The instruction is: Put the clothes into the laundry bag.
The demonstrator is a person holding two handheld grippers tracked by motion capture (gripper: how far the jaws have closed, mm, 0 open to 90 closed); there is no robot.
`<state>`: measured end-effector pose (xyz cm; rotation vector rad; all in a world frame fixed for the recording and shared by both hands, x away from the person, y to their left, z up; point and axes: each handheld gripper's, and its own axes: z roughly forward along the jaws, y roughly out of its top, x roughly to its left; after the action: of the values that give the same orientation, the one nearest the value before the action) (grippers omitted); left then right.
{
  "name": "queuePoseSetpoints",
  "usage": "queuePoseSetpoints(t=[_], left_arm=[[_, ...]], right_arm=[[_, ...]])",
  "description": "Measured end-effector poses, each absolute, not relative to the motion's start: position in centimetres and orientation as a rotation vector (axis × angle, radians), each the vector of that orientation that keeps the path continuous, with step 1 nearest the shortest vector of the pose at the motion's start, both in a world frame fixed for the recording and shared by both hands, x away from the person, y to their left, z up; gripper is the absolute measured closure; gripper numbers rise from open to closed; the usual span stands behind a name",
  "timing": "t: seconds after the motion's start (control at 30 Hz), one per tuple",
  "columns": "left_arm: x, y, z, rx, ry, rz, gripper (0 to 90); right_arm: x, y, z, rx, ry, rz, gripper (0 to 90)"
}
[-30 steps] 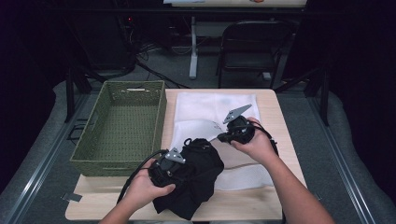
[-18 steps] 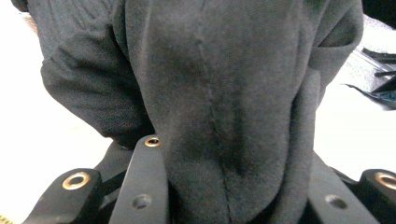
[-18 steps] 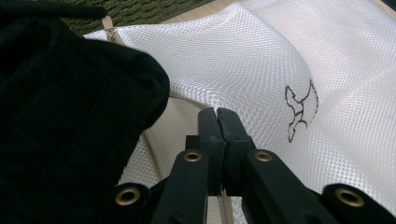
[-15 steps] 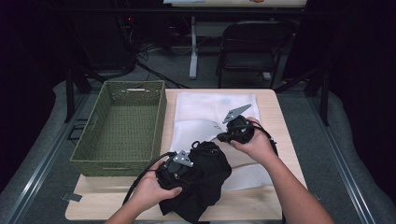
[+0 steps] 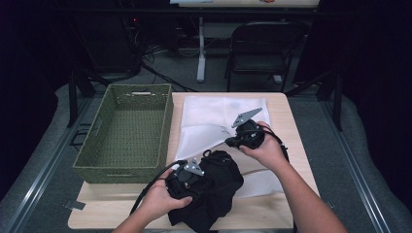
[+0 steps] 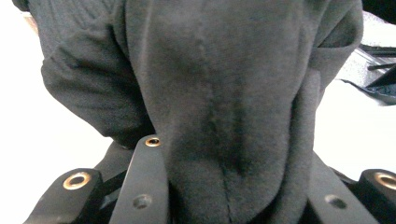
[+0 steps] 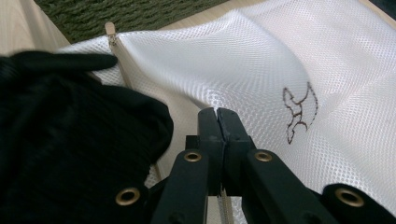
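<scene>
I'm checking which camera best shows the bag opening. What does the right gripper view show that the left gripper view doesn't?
The right gripper view shows the right hand-held gripper pinched shut on the upper layer of the white mesh laundry bag, lifting it at the opening; a dark printed logo on the mesh; the zipper edge; and a strip of the green woven basket.

The left gripper view shows the left hand-held gripper clamped on a thick fold of dark cloth.

Both share the black garment lying against the white bag.

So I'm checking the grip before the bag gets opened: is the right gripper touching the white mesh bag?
Touching. In the right gripper view the right gripper is shut on an edge of the white mesh bag.
</scene>
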<state>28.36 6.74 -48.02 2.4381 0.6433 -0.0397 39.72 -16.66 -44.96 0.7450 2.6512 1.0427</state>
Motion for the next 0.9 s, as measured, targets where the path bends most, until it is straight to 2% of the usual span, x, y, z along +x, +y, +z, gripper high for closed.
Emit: queuePoseSetpoints(t=[0.9], left_arm=[[30.6, 5.8, -50.1, 2.437, 0.702, -0.048, 69.7]], right_arm=[[39.4, -16.4, -44.5, 0.719, 2.649, 1.057, 89.3]])
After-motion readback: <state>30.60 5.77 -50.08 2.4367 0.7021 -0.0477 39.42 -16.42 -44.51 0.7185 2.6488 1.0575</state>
